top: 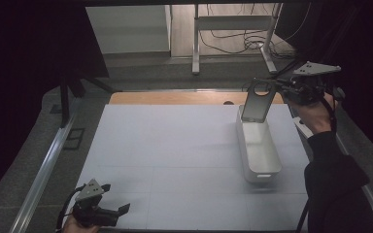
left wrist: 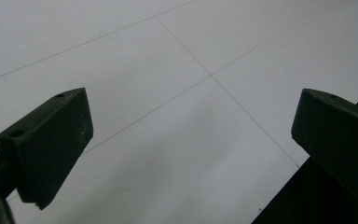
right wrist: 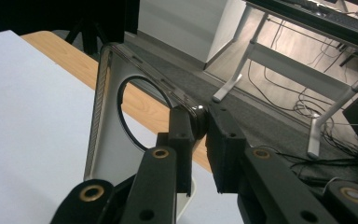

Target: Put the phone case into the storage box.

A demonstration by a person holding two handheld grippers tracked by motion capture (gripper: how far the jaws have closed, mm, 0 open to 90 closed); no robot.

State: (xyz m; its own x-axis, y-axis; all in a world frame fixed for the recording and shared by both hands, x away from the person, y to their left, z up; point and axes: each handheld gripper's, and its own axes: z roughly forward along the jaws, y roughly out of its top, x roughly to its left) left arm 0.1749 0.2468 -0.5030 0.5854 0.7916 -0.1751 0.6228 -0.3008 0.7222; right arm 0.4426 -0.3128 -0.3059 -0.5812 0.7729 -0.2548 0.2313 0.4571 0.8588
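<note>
- My right hand-held gripper has its jaws nearly closed, pinching the top edge of a clear phone case; the rim of the case sits between the two black pads.
- In the high view the right hand-held gripper is at the far right of the bench, with the phone case hanging from it.
- The case stands close to upright, long axis running top to bottom, slightly tilted. Its round camera cutout is at the top, next to the grip.
- The lower end of the case is over the far end of a white oblong tray; I cannot tell whether it touches the tray.
- The tray lies flat on the right part of the bench, long axis running from the near side to the far side.
- My left hand-held gripper is at the near left corner of the bench, well apart from the case and tray.
- Left hand-held gripper: jaws wide apart, nothing between them, bare white bench surface beneath.
</note>
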